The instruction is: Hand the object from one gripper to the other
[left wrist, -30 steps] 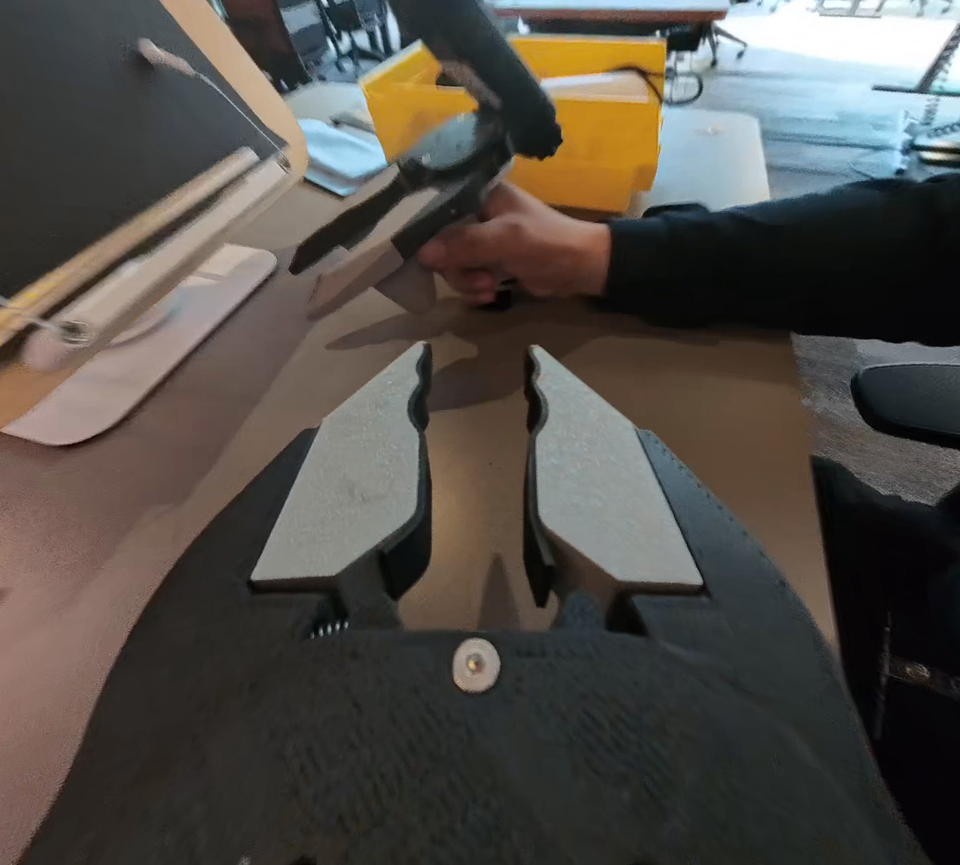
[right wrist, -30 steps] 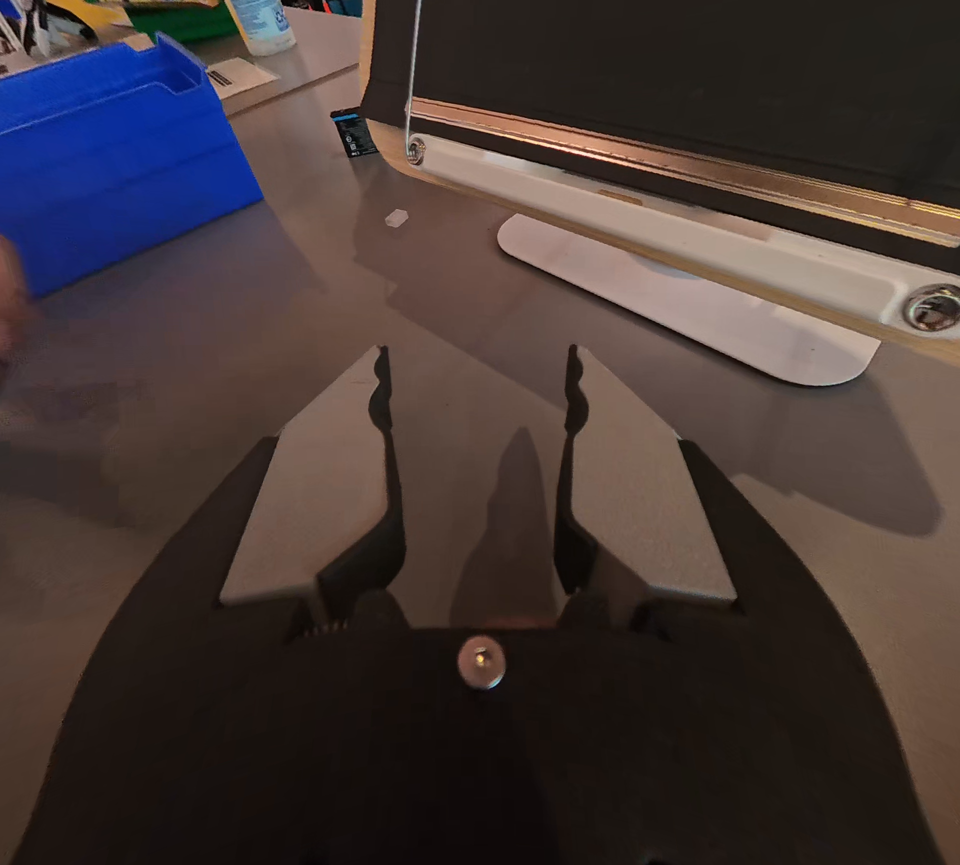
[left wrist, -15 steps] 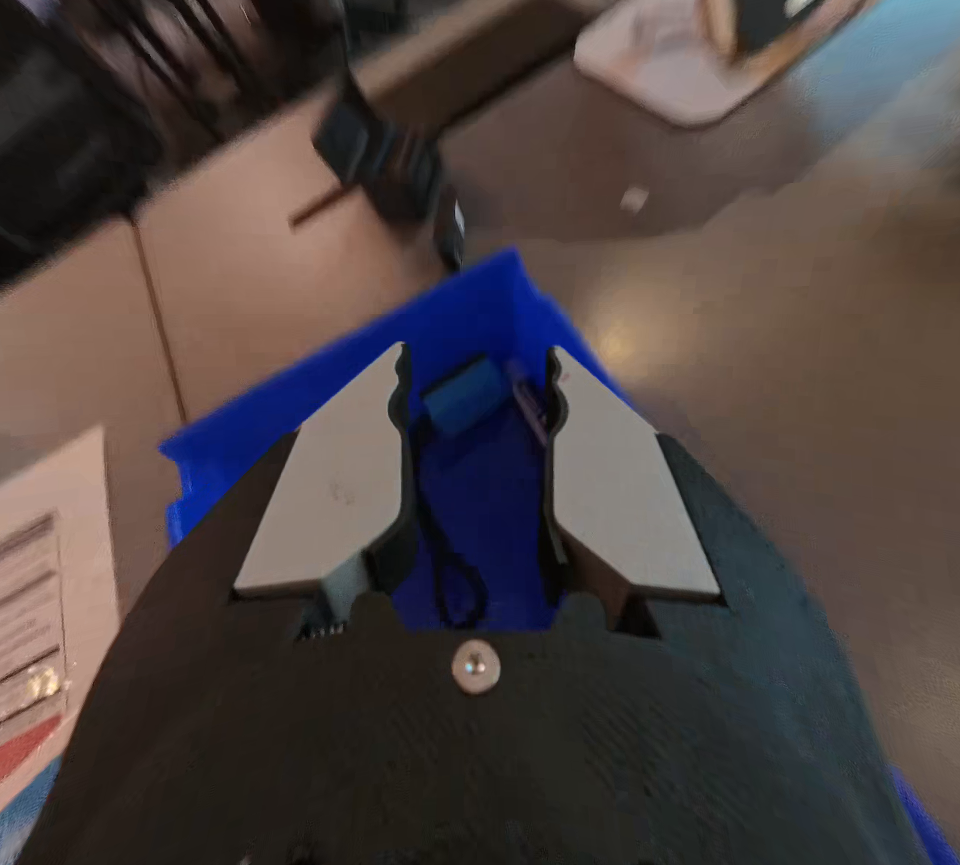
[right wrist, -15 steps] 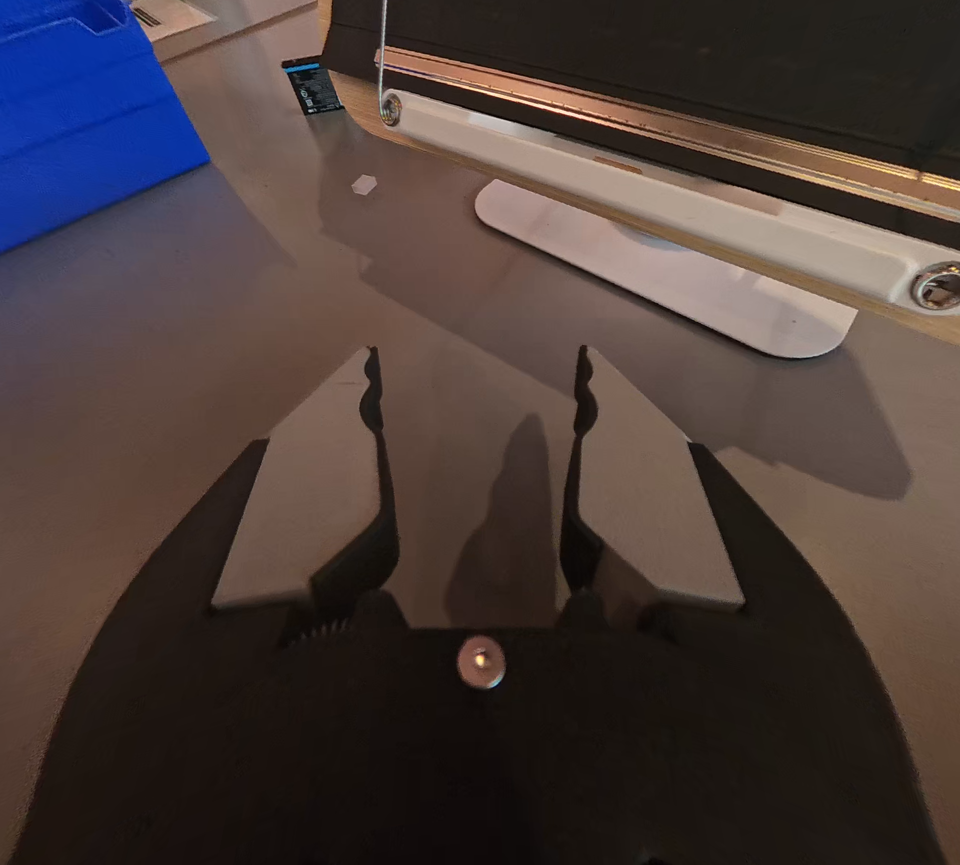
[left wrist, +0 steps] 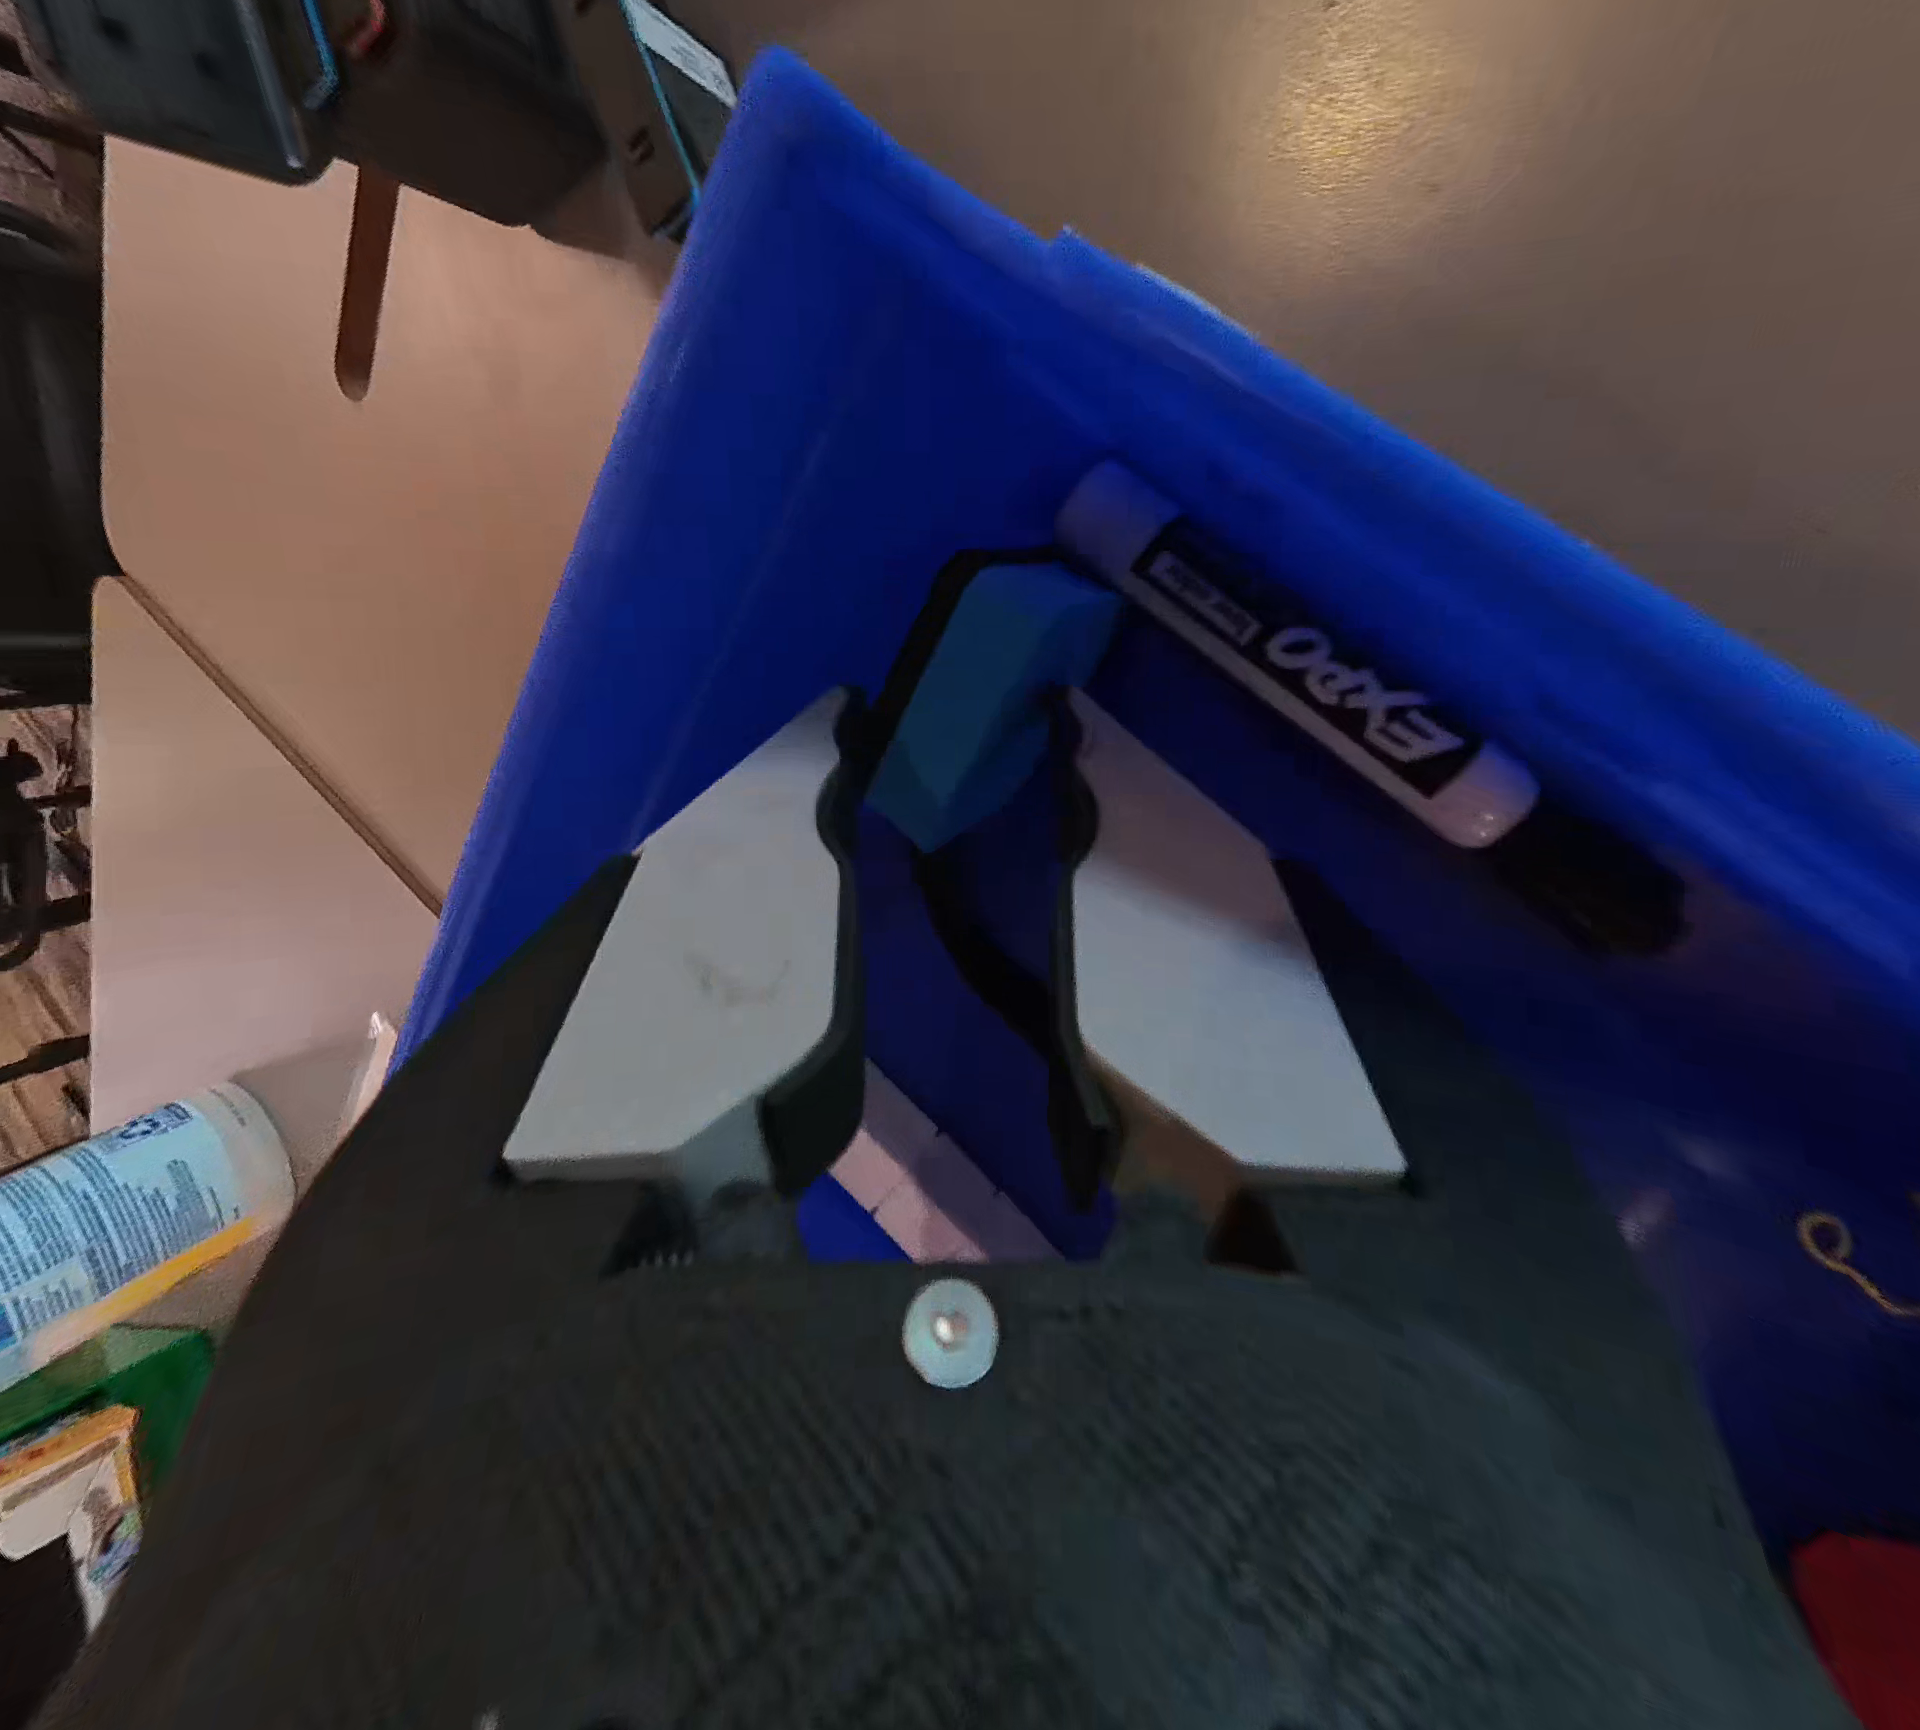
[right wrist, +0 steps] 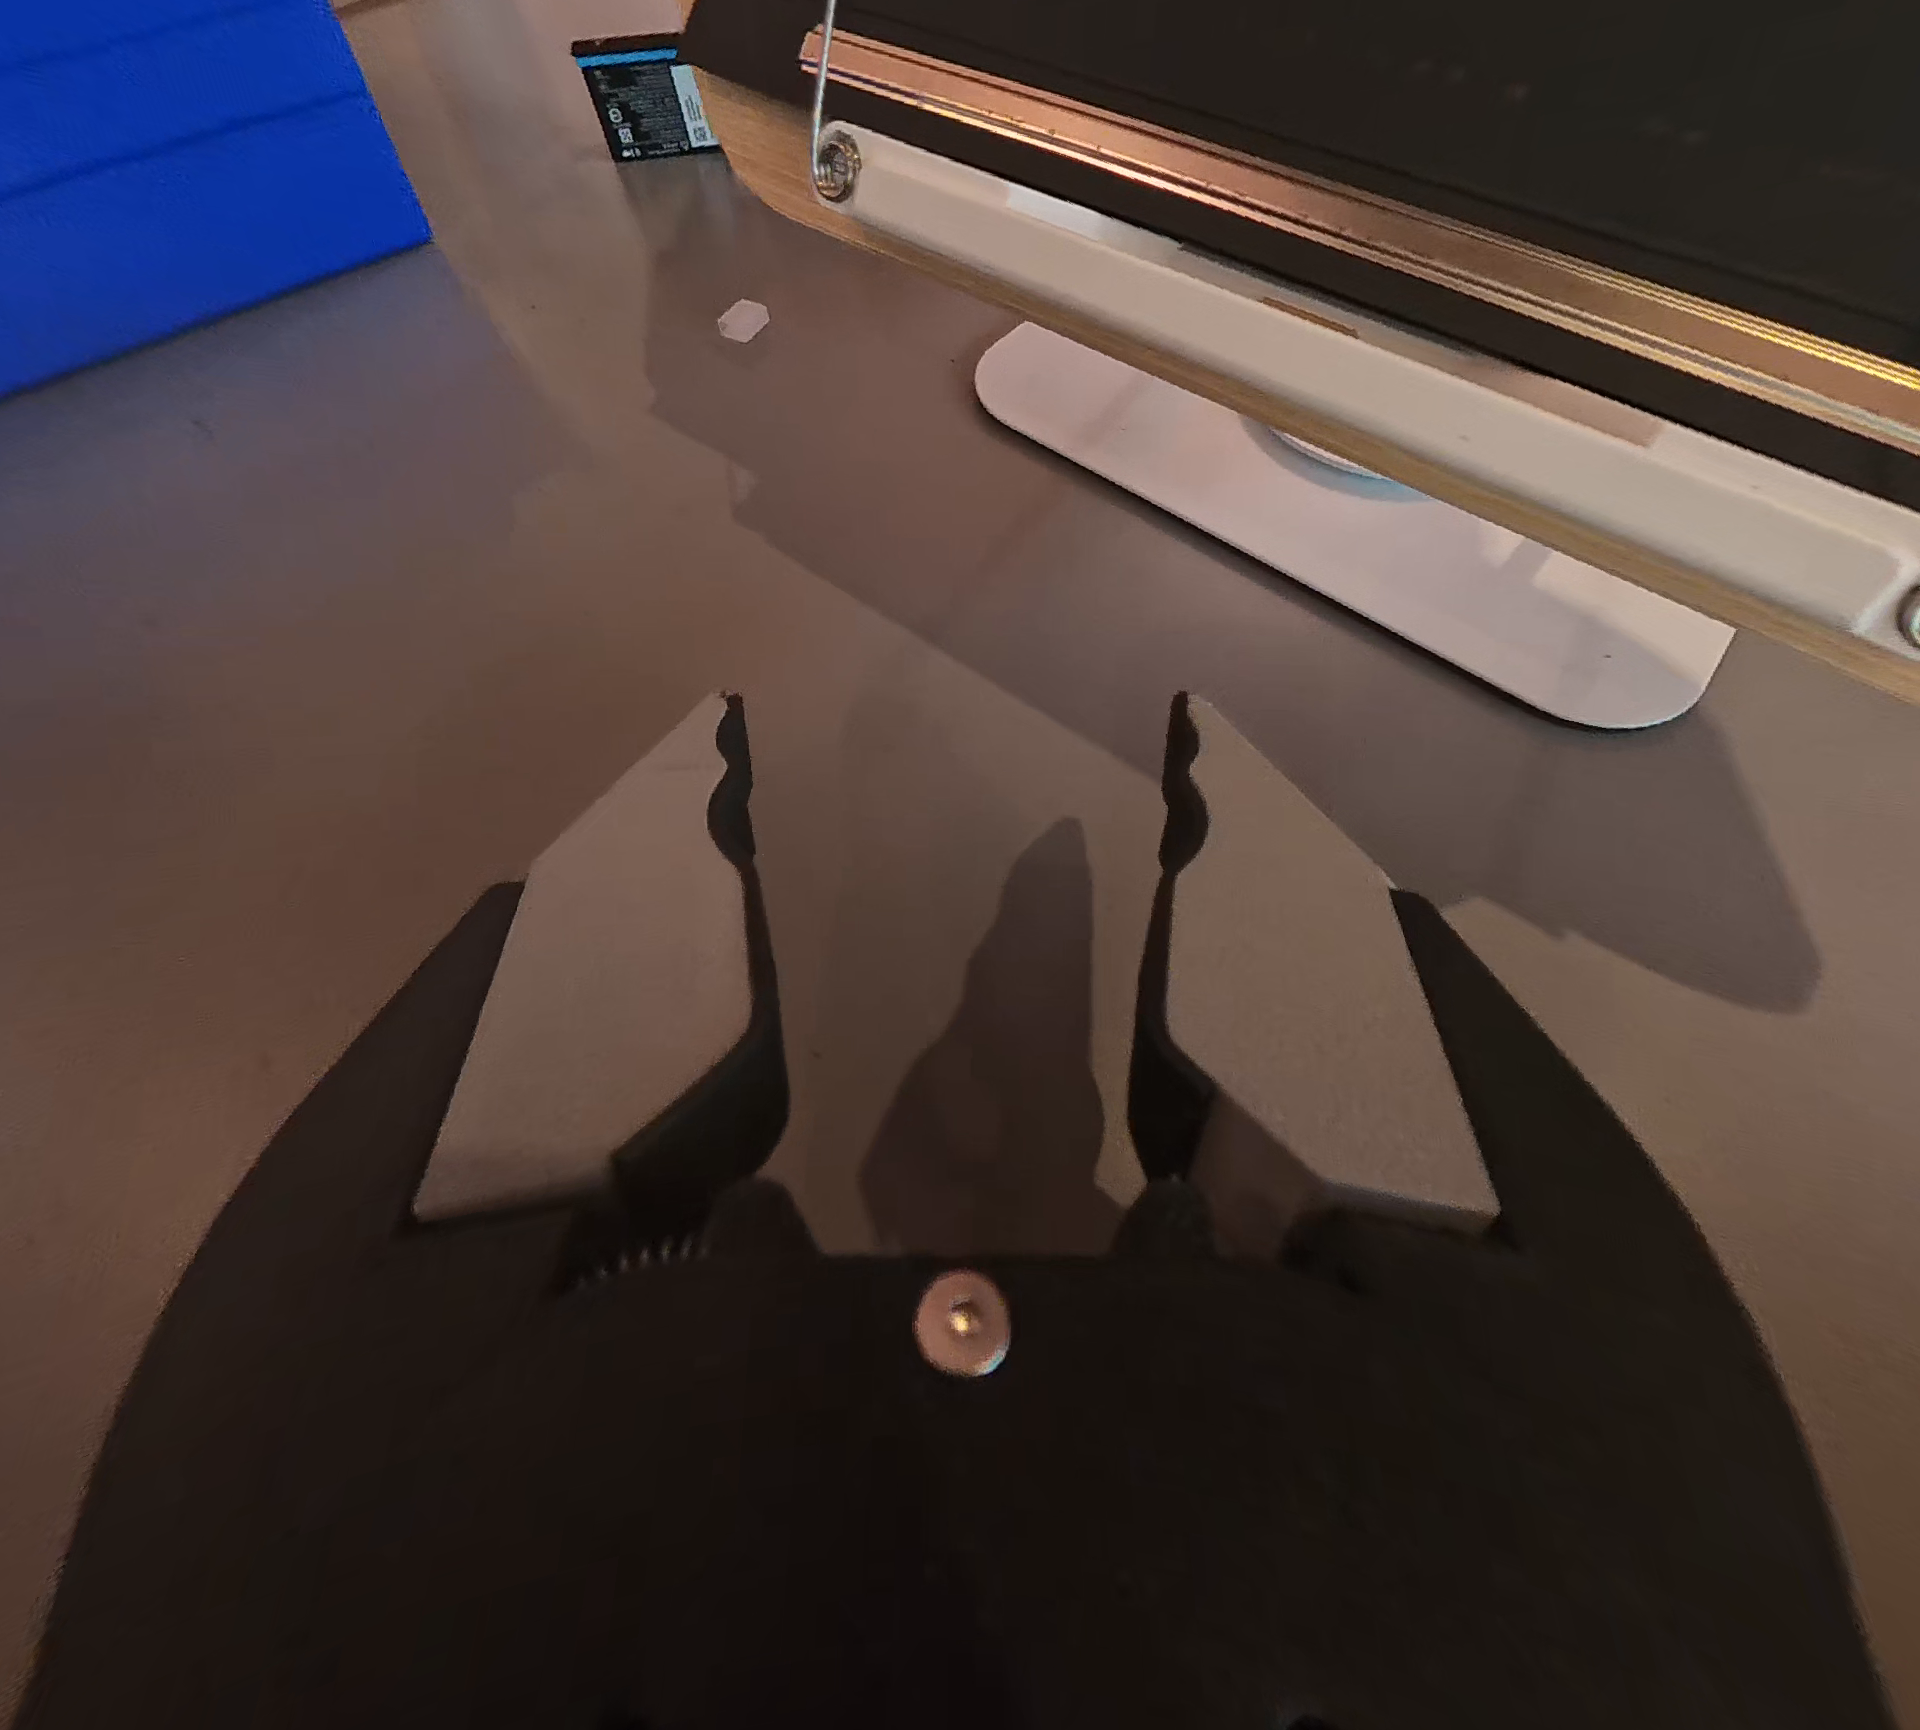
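Inside the blue bin [left wrist: 790, 454], the left hand-held gripper [left wrist: 951, 745] reaches down with its jaws spread apart, one fingertip on either side of a small teal-blue block [left wrist: 982, 704] that has a black cord [left wrist: 987, 942] trailing from it. Whether the fingertips actually press the block cannot be told; a gap shows along most of their length. Just beside the block, a white marker [left wrist: 1299, 672] with a black cap lies along the bin's wall. A white bottle [left wrist: 125, 1192] lies outside the bin at the lower left.

Over the grey surface [right wrist: 364, 589], the right hand-held gripper [right wrist: 956, 724] hangs released, its jaws wide and nothing between them. Ahead of it stands a dark board [right wrist: 1403, 18] on a white base [right wrist: 1351, 537], with a small black battery-like pack [right wrist: 649, 101] just beside the board's corner and a tiny white scrap [right wrist: 743, 321] near it. The blue bin [right wrist: 156, 122] sits well apart at the left.
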`<state>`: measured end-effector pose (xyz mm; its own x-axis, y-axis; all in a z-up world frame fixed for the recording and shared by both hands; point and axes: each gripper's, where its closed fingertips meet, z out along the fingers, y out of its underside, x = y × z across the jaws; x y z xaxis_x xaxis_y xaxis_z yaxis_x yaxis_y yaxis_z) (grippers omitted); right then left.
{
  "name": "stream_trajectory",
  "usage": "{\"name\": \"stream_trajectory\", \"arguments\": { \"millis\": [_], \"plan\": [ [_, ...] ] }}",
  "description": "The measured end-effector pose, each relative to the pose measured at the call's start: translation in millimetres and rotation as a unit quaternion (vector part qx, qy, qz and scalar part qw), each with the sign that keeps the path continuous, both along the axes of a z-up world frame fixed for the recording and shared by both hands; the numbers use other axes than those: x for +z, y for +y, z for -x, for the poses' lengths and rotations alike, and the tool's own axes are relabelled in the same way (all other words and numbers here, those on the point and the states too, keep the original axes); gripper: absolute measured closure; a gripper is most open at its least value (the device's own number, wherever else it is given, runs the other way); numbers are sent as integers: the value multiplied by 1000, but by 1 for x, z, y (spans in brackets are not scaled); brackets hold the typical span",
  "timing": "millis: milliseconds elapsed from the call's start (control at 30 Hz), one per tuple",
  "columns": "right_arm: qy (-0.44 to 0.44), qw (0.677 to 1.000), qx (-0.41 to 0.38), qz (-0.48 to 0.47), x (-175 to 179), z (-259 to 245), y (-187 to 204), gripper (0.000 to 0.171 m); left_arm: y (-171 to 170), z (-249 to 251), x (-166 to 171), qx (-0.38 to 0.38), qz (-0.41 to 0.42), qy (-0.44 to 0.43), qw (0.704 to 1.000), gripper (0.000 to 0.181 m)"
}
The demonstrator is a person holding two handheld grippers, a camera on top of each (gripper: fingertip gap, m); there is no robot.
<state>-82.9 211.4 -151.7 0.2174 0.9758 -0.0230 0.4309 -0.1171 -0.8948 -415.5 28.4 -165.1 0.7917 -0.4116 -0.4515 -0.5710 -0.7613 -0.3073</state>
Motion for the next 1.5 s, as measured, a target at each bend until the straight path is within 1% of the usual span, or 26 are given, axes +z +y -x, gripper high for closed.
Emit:
{"name": "stream_trajectory", "arguments": {
  "millis": [67, 100, 167, 233, 267, 333, 367, 400, 467, 500, 533, 600, 667, 767, 833, 900, 967, 1033, 1067, 1133, 1200, 1333, 1433, 1500],
  "plan": [
    [-4, 1000, 4, -9, 0, 1, -2, 96, -1, 1, 1, 3, 13, -1, 1000, 149],
    [-5, 1000, 5, -12, 0, 1, -2, 98, -3, 5, 3, 9, 15, 14, 1000, 150],
    [-4, 1000, 6, -13, 0, 1, -3, 103, -6, 14, 19, 0, -10, 75, 997, 151],
    [0, 1000, 17, -8, 1, 2, -7, 107, -10, 19, 54, 15, -52, 109, 993, 152],
    [4, 1000, 21, -5, 2, 2, -9, 110, -12, 20, 78, 27, -84, 121, 989, 152],
    [12, 1000, 28, -3, 5, 2, -11, 111, -14, 15, 140, 55, -167, 149, 973, 152],
    [19, 999, 32, -5, 8, 2, -12, 112, -15, 4, 171, 63, -210, 149, 964, 152],
    [29, 999, 37, -6, 12, 2, -14, 114, -15, -18, 196, 56, -247, 124, 959, 152],
    [57, 997, 58, -3, 23, 3, -21, 114, -8, -87, 228, 12, -308, 25, 951, 152],
    [71, 995, 73, 1, 28, 4, -27, 116, -3, -125, 237, -15, -332, -19, 943, 152],
    [86, 992, 93, 6, 34, 4, -35, 118, 2, -161, 238, -44, -347, -57, 935, 152],
    [114, 984, 132, 22, 45, 2, -50, 119, 15, -223, 229, -91, -374, -130, 914, 153],
    [149, 974, 168, 32, 58, -3, -63, 118, 35, -271, 197, -115, -371, -215, 896, 152],
    [184, 959, 212, 26, 74, -14, -77, 117, 73, -301, 138, -104, -361, -276, 885, 153],
    [196, 955, 221, 15, 80, -19, -79, 117, 91, -320, 110, -113, -349, -336, 868, 153],
    [207, 953, 221, 16, 84, -21, -77, 117, 106, -328, 92, -116, -338, -365, 860, 153],
    [212, 952, 219, 25, 86, -22, -73, 117, 119, -332, 86, -124, -334, -399, 845, 153],
    [214, 953, 213, 33, 86, -22, -68, 116, 129, -331, 79, -129, -324, -416, 839, 153],
    [212, 954, 210, 37, 85, -22, -66, 117, 130, -333, 79, -140, -321, -431, 832, 153],
    [211, 955, 202, 47, 84, -22, -60, 120, 130, -338, 76, -153, -291, -469, 820, 153],
    [209, 957, 194, 51, 83, -22, -56, 121, 130, -333, 74, -143, -277, -484, 818, 153],
    [189, 962, 191, 45, 74, -18, -55, 128, 119, -323, 81, -121, -280, -546, 780, 153],
    [176, 962, 200, 53, 67, -14, -60, 132, 118, -318, 82, -113, -279, -557, 774, 153],
    [176, 959, 213, 63, 66, -13, -65, 134, 117, -321, 84, -117, -275, -570, 765, 153]
  ]
}}
